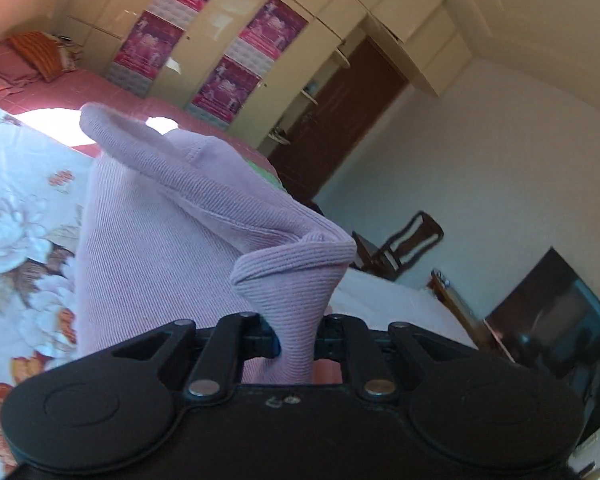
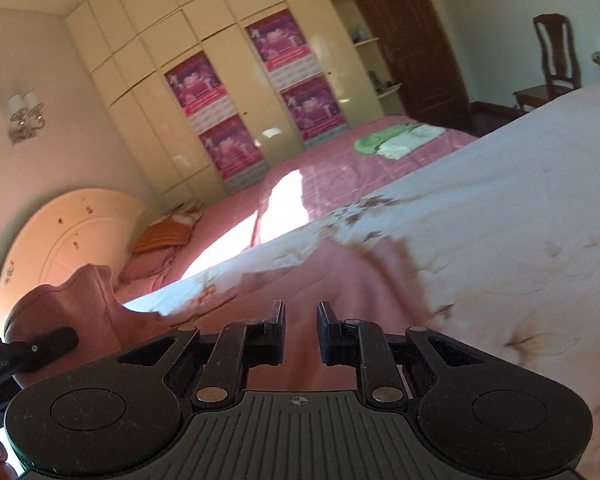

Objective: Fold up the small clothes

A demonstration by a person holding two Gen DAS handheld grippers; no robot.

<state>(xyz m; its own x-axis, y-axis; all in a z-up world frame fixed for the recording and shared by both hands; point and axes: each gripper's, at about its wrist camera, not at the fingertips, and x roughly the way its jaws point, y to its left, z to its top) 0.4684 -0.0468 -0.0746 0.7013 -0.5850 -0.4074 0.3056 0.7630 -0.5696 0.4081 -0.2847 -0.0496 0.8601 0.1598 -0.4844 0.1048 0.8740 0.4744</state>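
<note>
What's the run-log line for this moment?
left gripper: shut on pink garment | right gripper: gripping garment | garment: lifted over floral sheet

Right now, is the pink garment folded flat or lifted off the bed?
Lifted, unfolded: the pink garment hangs bunched from the left gripper, draping up off the floral sheet.

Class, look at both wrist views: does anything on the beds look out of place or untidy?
Nothing is spilled or damaged. The pink garment is bunched where the left claw pinches it, not flat. On the far pink bed, green and white clothes lie in a loose pile.
</note>
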